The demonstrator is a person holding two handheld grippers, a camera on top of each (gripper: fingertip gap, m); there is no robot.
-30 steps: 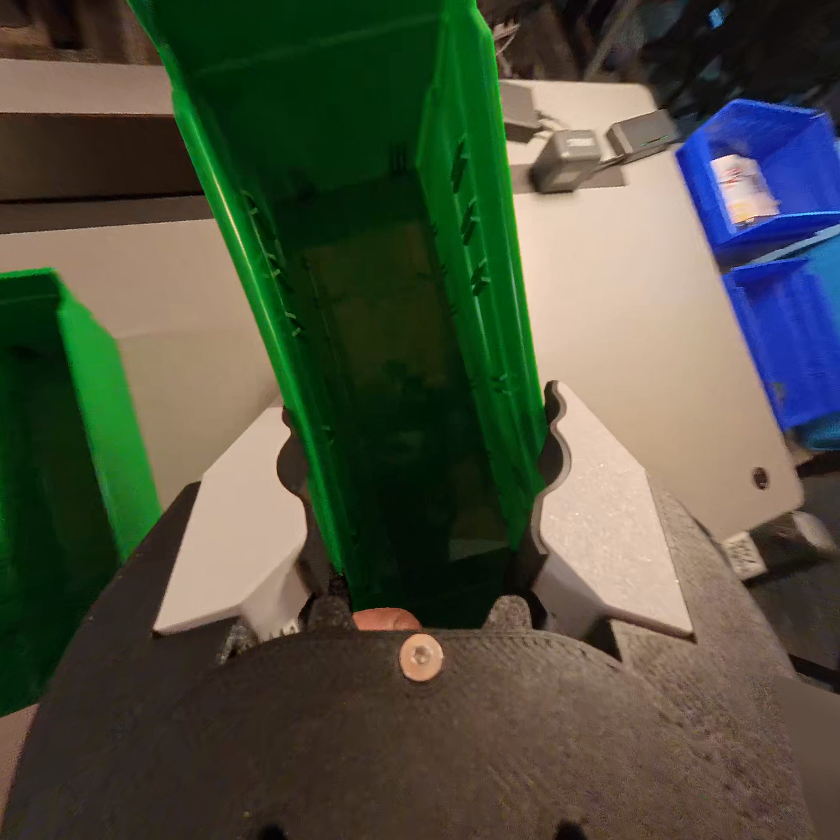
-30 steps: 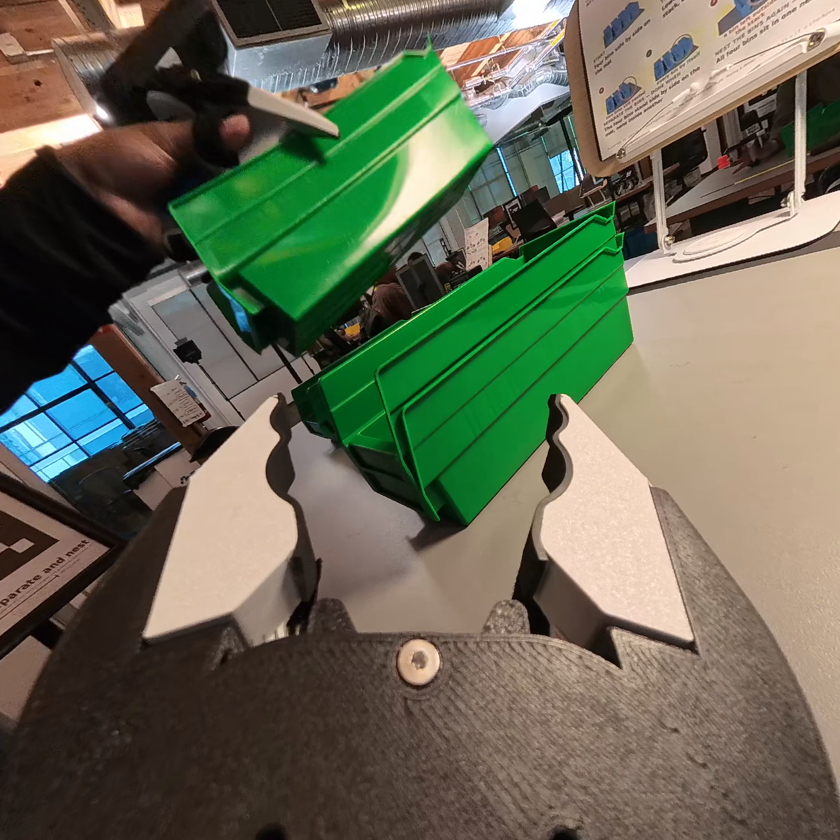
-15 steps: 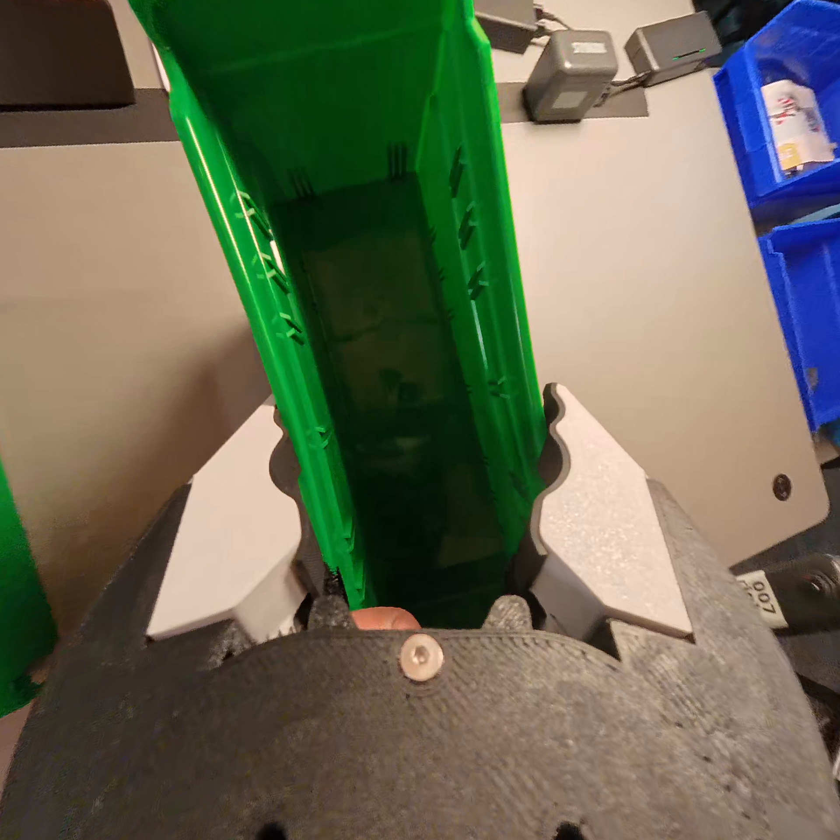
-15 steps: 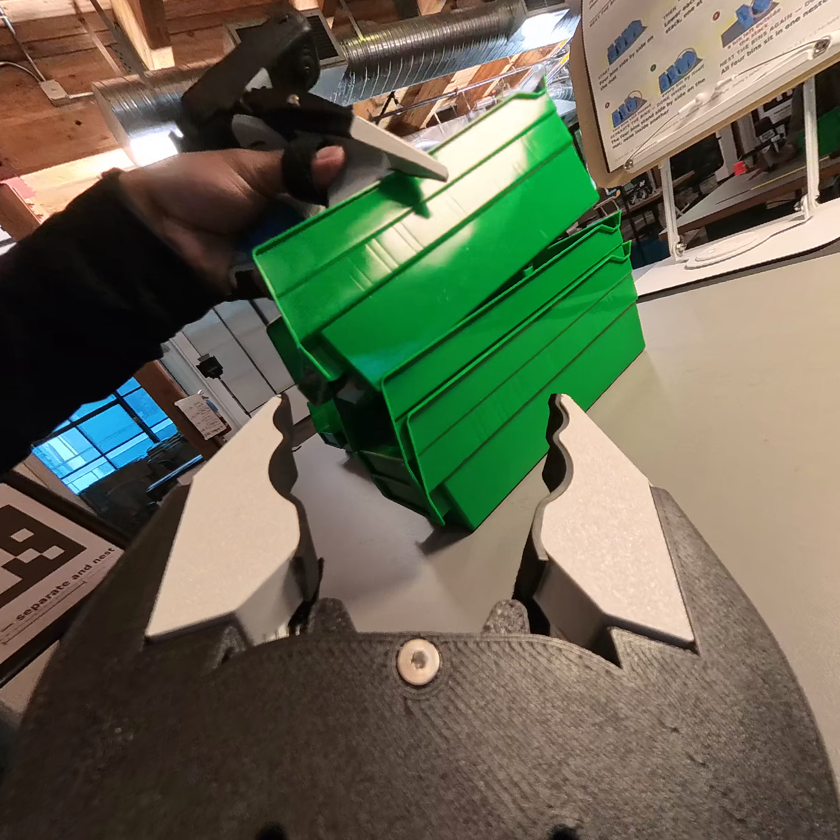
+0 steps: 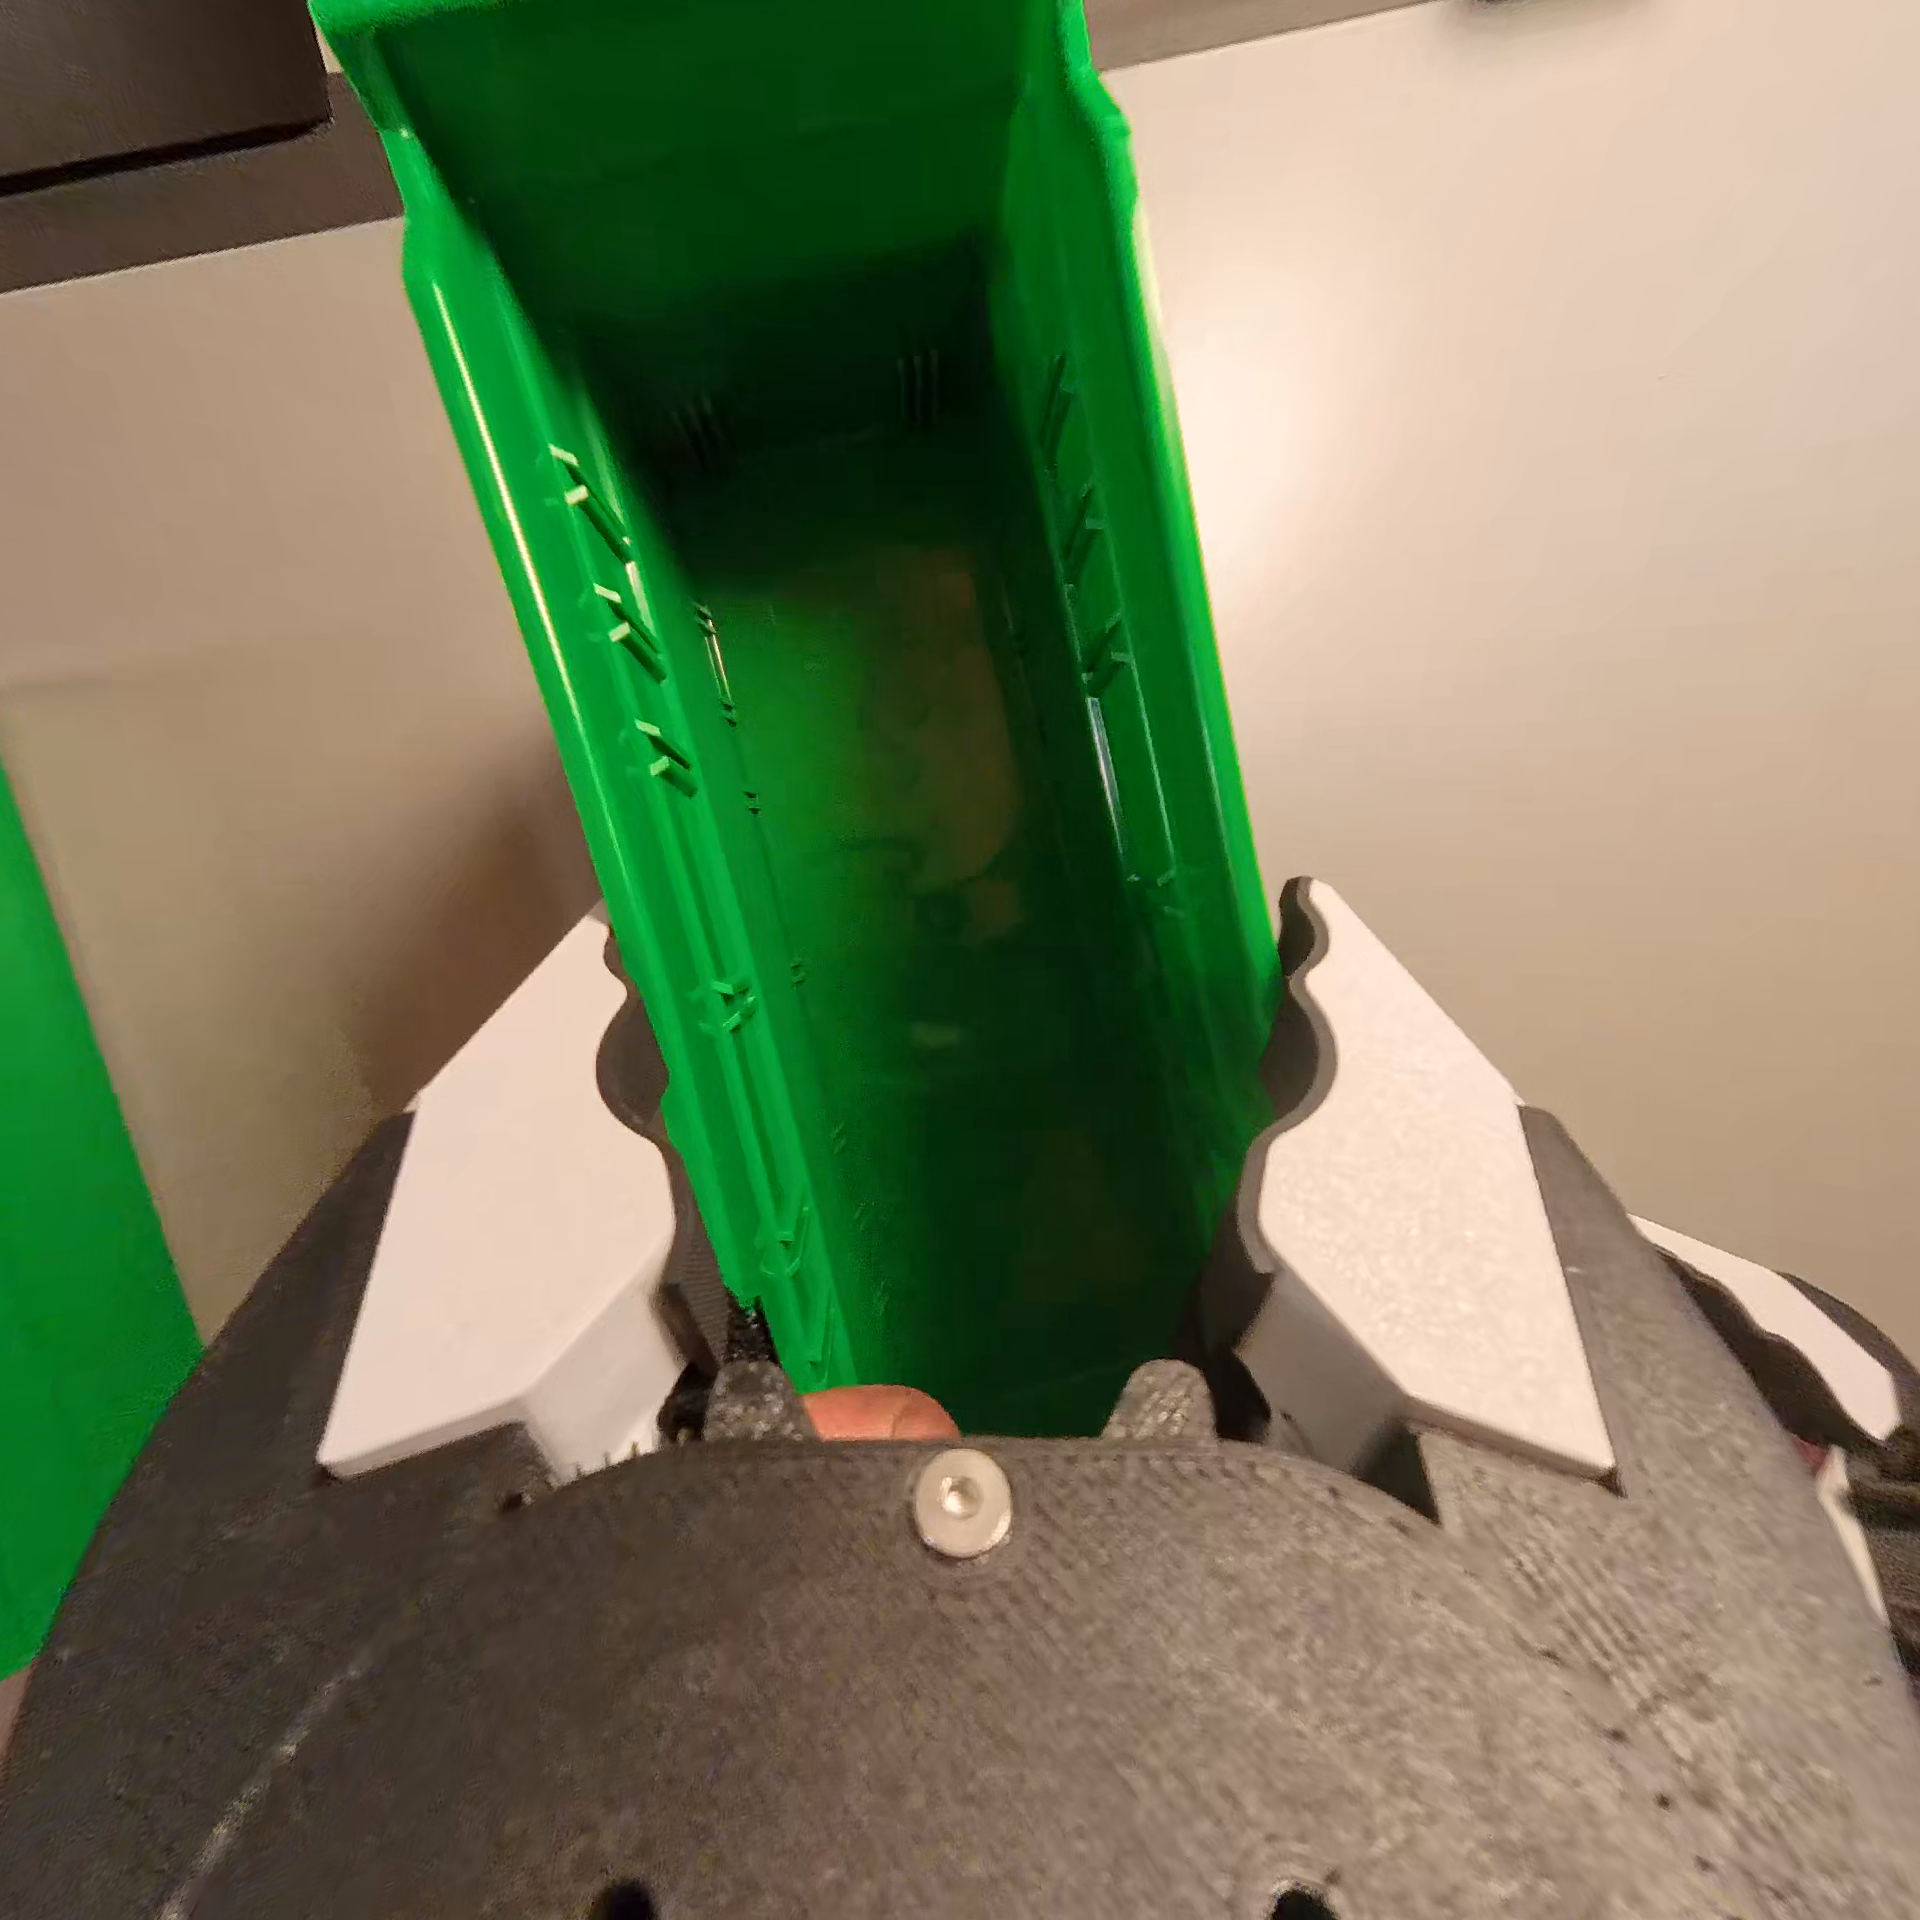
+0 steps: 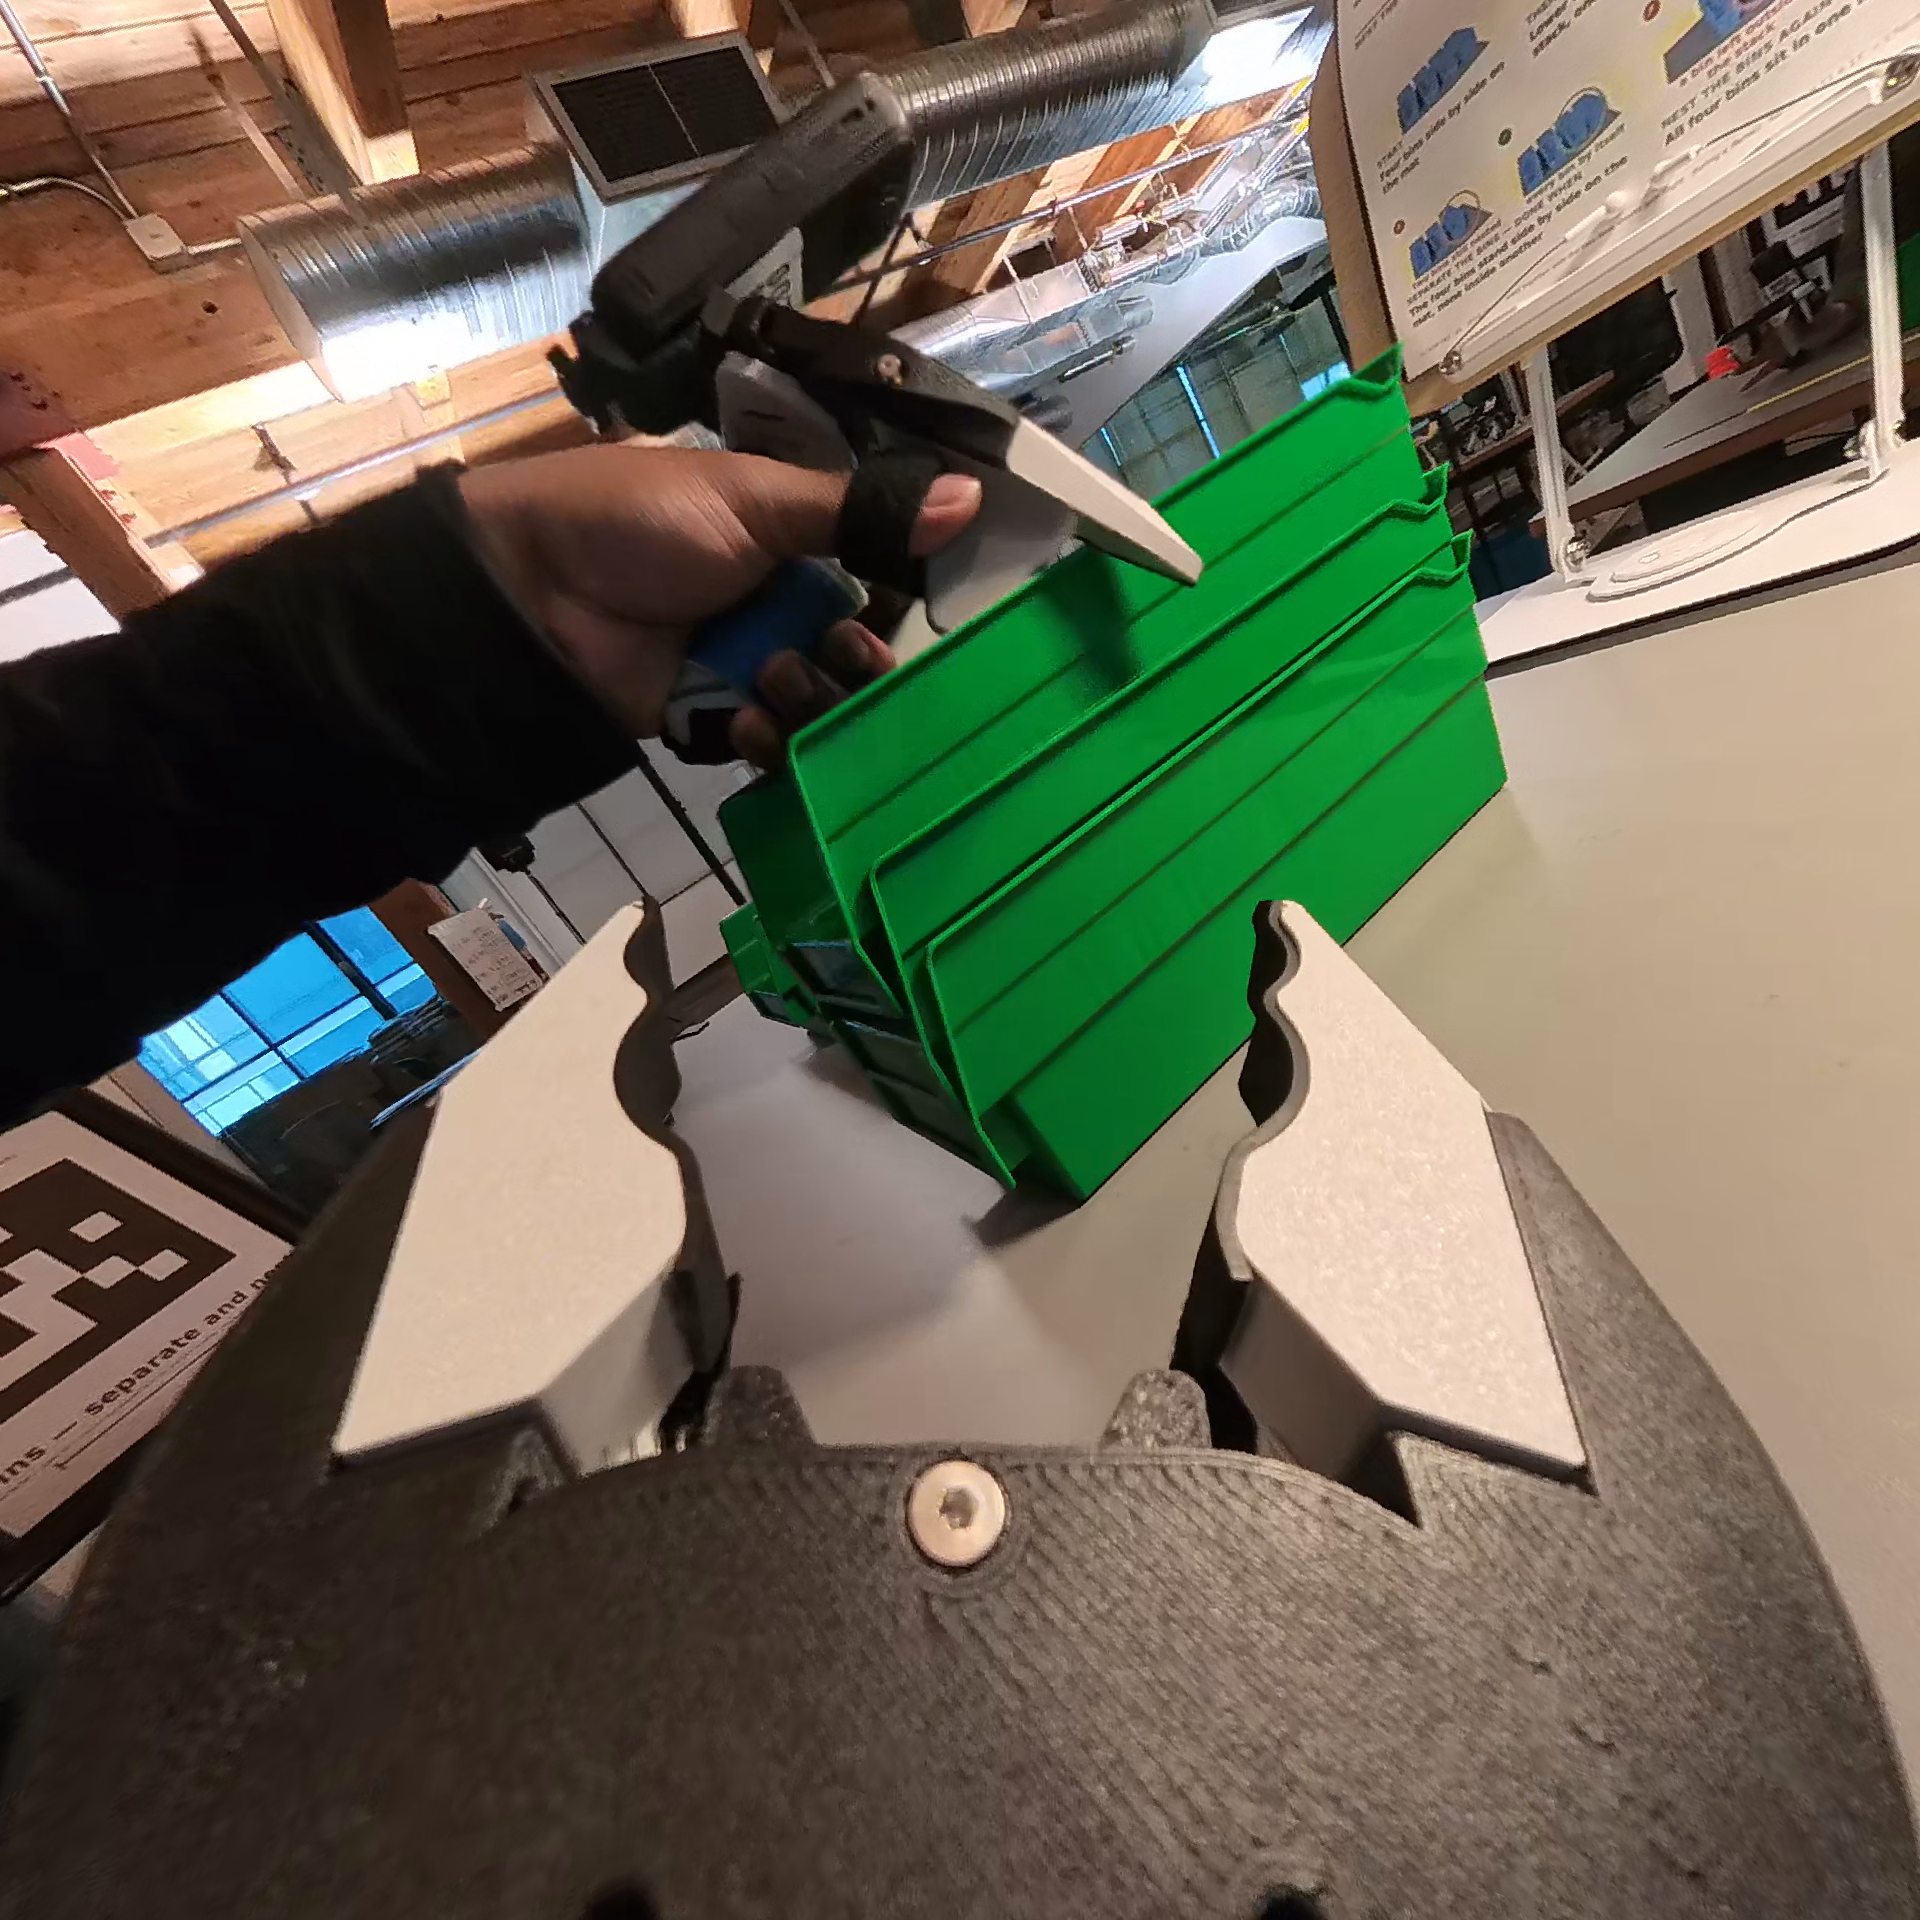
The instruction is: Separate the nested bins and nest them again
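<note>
Between the left claw's [image 5: 940, 997] spread fingers sits a green bin [image 5: 790, 436], seemingly gripped.

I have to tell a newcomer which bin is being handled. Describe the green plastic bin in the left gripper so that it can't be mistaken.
On the pale grey table stands a tilted stack of nested green plastic bins. The uppermost bin is the one: its rim rises above its neighbours, and it alone sits between the grey fingers of the hand-held left gripper.

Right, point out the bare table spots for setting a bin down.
Bare table lies right of the nested green bins, up to the sign stand, and in front of them between the right gripper's fingers. Crowded: the stack's left, where the left gripper lowers another bin.
</note>
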